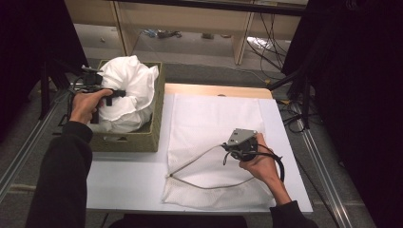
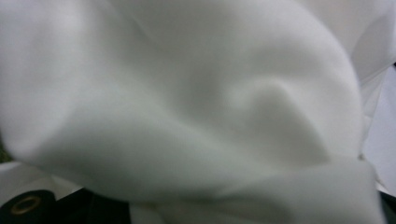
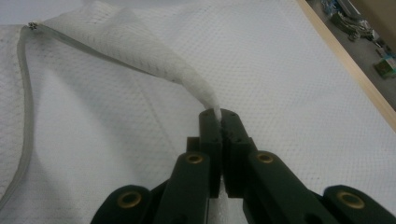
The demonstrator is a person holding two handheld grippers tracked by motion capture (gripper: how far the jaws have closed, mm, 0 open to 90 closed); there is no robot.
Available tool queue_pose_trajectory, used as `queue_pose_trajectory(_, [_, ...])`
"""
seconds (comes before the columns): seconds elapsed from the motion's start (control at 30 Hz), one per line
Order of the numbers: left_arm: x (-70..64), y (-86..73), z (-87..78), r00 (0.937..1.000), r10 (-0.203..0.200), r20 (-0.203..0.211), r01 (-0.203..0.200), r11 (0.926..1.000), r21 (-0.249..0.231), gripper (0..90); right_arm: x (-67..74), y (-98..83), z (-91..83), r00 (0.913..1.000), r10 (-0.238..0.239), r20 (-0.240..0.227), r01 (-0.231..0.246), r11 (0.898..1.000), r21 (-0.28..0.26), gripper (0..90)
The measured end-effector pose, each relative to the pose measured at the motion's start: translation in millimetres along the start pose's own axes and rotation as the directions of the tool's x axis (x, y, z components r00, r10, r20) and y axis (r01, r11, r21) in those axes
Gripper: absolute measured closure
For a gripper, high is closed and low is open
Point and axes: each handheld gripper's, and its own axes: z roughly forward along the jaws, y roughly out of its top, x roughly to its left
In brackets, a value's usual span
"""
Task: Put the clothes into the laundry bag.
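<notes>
**Right gripper pinched the mesh bag's open edge; left gripper at the white cloth in the basket**

The right gripper [image 3: 219,122] had its jaws closed on the upper edge of the mesh bag [image 1: 214,123], lifting that edge off the layer below so the zippered mouth gaped. In the right gripper view a peak of the mesh ran up from the pads towards the zipper [image 3: 25,93], which curved along the bag's rim. The bag lay flat on the table [image 1: 123,175], in front of the person's right hand [image 1: 261,164].

The left gripper [image 1: 111,97] was over the basket [image 1: 142,137] at the table's left edge, against the bunched white cloth [image 1: 128,85] piled in it. The left hand [image 1: 85,104] held it just beside the bundle. In the left gripper view the cloth [image 2: 196,112] lay over the jaws, so I could not tell whether they gripped it.
</notes>
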Motion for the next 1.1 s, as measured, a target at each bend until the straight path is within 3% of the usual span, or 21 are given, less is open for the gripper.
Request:
queue_pose_trajectory(0.13, [-8.5, 12.5, -22.0, 0.9995, 0.021, 0.025, -0.020, 0.9990, -0.039, 47.2, -0.7, 0.2, 0.2, 1.0000, -0.008, -0.001, 0.008, 1.000, -0.005, 89.5])
queue_pose_trajectory(0.27, [-22.0, 23.6, -46.8, 0.9961, 0.049, 0.073, -0.044, 0.9959, -0.079, 47.0, 0.5, -0.1, -0.6, 0.9997, 0.023, 0.003, -0.023, 1.000, 0.004, 89.5])
queue_pose_trajectory(0.33, [-29.6, 29.4, -59.0, 0.9948, 0.066, 0.077, -0.060, 0.9951, -0.078, 46.8, -2.1, 0.7, -0.2, 1.0000, 0.003, 0.002, -0.003, 1.000, -0.002, 89.5])
queue_pose_trajectory(0.4, [-37.6, 33.3, -71.4, 0.9897, 0.085, 0.115, -0.076, 0.9937, -0.083, 46.7, -5.7, 1.7, 1.1, 0.9996, -0.025, 0.011, 0.025, 1.000, -0.015, 89.5])
queue_pose_trajectory(0.53, [-61.2, 35.5, -96.8, 0.9724, 0.127, 0.196, -0.104, 0.9871, -0.121, 46.5, -9.1, 3.0, 2.2, 0.9997, -0.020, 0.015, 0.020, 1.000, -0.018, 89.6])
queue_pose_trajectory(0.6, [-76.7, 31.8, -109.4, 0.9553, 0.162, 0.247, -0.132, 0.9821, -0.134, 46.4, -8.9, 2.3, 2.9, 0.9998, -0.009, 0.016, 0.009, 1.000, -0.020, 89.6])
queue_pose_trajectory(0.67, [-90.6, 25.7, -120.3, 0.9394, 0.164, 0.301, -0.131, 0.9829, -0.129, 46.3, -11.0, 2.1, 2.4, 0.9995, -0.023, 0.024, 0.023, 1.000, -0.017, 89.5])
queue_pose_trajectory(0.7, [-97.7, 21.6, -125.1, 0.9308, 0.166, 0.326, -0.130, 0.9830, -0.129, 46.2, -9.6, 1.7, 2.2, 0.9998, 0.013, 0.015, -0.013, 1.000, -0.010, 89.5])
queue_pose_trajectory(0.73, [-103.8, 18.1, -129.9, 0.9189, 0.167, 0.357, -0.132, 0.9838, -0.121, 46.2, -11.1, 1.9, 2.5, 0.9999, -0.004, 0.014, 0.005, 1.000, -0.019, 89.5])
queue_pose_trajectory(0.83, [-125.1, 4.0, -143.8, 0.8851, 0.167, 0.434, -0.129, 0.9849, -0.116, 46.1, -11.1, 1.1, 2.0, 0.9998, 0.000, 0.019, 0.000, 1.000, -0.024, 89.5])
queue_pose_trajectory(0.9, [-140.2, -6.6, -152.9, 0.8613, 0.191, 0.471, -0.161, 0.9814, -0.105, 46.1, -12.2, 0.7, 1.4, 0.9998, 0.010, 0.015, -0.009, 1.000, -0.024, 89.6])
queue_pose_trajectory(0.93, [-147.0, -12.1, -155.9, 0.8469, 0.207, 0.490, -0.184, 0.9783, -0.096, 46.0, -11.8, 0.2, 0.6, 0.9991, 0.037, 0.020, -0.036, 0.999, -0.023, 89.6])
queue_pose_trajectory(0.97, [-152.6, -17.5, -157.6, 0.8346, 0.216, 0.507, -0.204, 0.9758, -0.079, 45.7, -14.2, -0.2, 1.0, 0.9998, 0.015, 0.016, -0.015, 0.999, -0.029, 89.6])
queue_pose_trajectory(1.0, [-158.8, -25.0, -157.6, 0.8316, 0.205, 0.516, -0.200, 0.9775, -0.066, 45.6, -15.1, -0.8, 1.0, 0.9997, 0.018, 0.015, -0.017, 0.999, -0.029, 89.6])
queue_pose_trajectory(1.03, [-165.7, -34.3, -157.4, 0.8174, 0.210, 0.537, -0.217, 0.9749, -0.051, 45.6, -16.0, -1.1, 1.0, 0.9996, 0.021, 0.018, -0.020, 0.999, -0.031, 89.5])
queue_pose_trajectory(1.07, [-169.5, -39.8, -157.6, 0.8134, 0.214, 0.541, -0.226, 0.9730, -0.044, 45.7, -16.5, -1.3, 0.6, 0.9989, 0.044, 0.018, -0.043, 0.999, -0.029, 89.6])
queue_pose_trajectory(1.1, [-174.7, -48.0, -157.3, 0.8048, 0.204, 0.557, -0.223, 0.9742, -0.035, 45.7, -17.1, -1.3, 0.4, 0.9987, 0.047, 0.017, -0.047, 0.999, -0.028, 89.6])
